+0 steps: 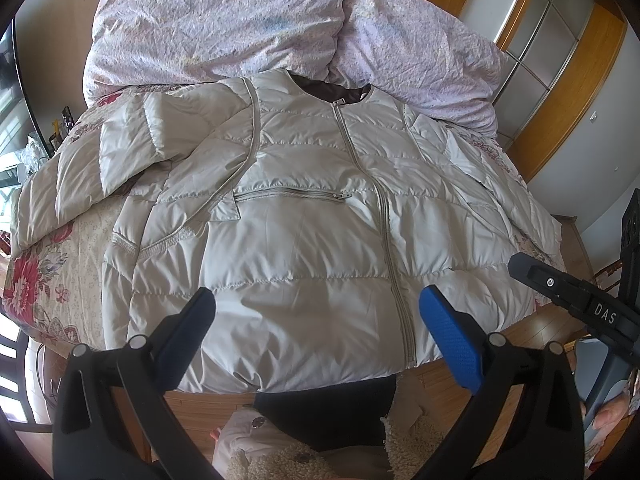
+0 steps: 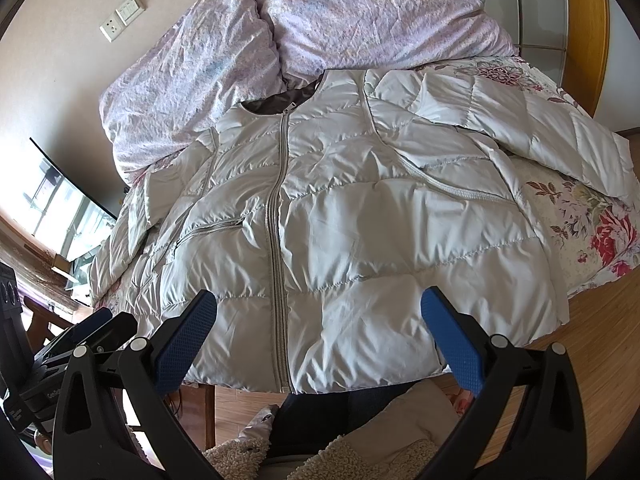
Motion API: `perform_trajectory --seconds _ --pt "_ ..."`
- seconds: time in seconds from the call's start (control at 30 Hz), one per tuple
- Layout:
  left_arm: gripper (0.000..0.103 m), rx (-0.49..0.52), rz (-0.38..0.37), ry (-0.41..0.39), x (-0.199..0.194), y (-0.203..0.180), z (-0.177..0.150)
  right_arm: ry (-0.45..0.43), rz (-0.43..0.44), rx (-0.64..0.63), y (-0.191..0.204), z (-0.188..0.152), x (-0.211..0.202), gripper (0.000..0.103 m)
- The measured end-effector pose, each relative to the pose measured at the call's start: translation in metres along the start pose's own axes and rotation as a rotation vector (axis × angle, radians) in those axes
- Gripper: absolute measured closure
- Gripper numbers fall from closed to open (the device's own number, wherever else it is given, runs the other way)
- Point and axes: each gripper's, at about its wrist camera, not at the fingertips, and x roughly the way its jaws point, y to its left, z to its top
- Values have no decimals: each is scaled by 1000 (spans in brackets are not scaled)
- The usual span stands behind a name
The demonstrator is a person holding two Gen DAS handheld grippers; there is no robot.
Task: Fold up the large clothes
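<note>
Quilted jacket (image 1: 304, 216) lies flat, zipped, front up on the floral bed (image 1: 36, 276), hem hanging over the near bed edge, collar by the lilac duvet (image 1: 224, 20). Left gripper (image 1: 316, 300) and right gripper (image 2: 318, 300) hover above the hem, jaws wide apart, holding nothing.

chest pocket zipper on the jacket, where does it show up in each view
Left wrist view: the chest pocket zipper runs about level, just left of centre, left of the front zipper.
Right wrist view: the chest pocket zipper slants at mid-left, again left of the front zipper.
Shared landmark: the front zipper of the jacket.
</note>
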Motion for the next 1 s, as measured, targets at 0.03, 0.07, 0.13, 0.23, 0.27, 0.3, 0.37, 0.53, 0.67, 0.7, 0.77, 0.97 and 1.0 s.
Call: perform_trajectory --seconds 0.03,0.07,0.13,0.23,0.27,0.3,0.37,0.53,0.67,0.7,0.77,0.97,1.0 --pt "2 0 0 0 0 0 0 1 1 1 0 0 0 1" --pt "2 -2 1 0 1 0 0 1 1 1 0 0 0 1" --pt "2 -4 0 0 1 0 0 0 1 0 0 0 0 1" --pt "2 -2 0 2 1 -1 0 1 2 1 1 0 0 1" --pt "2 -2 0 1 1 -1 0 1 2 1 2 0 0 1" --pt "2 -2 0 1 1 0 0 0 3 1 2 0 0 1" --pt "2 -2 1 1 1 0 0 1 2 0 2 0 0 1" --pt "2 -2 1 1 1 -1 0 0 2 0 0 1 -1 1" --pt "2 -2 0 2 1 -1 0 2 0 0 1 -1 0 1" --pt "2 -2 0 1 1 -1 0 1 1 1 1 0 -1 1" --pt "2 -2 0 1 1 -1 0 2 2 1 1 0 -1 1" --pt "2 -3 0 1 1 -1 0 2 1 2 0 0 0 1" --pt "2 -3 0 1 1 -1 0 2 1 2 0 0 1 1"
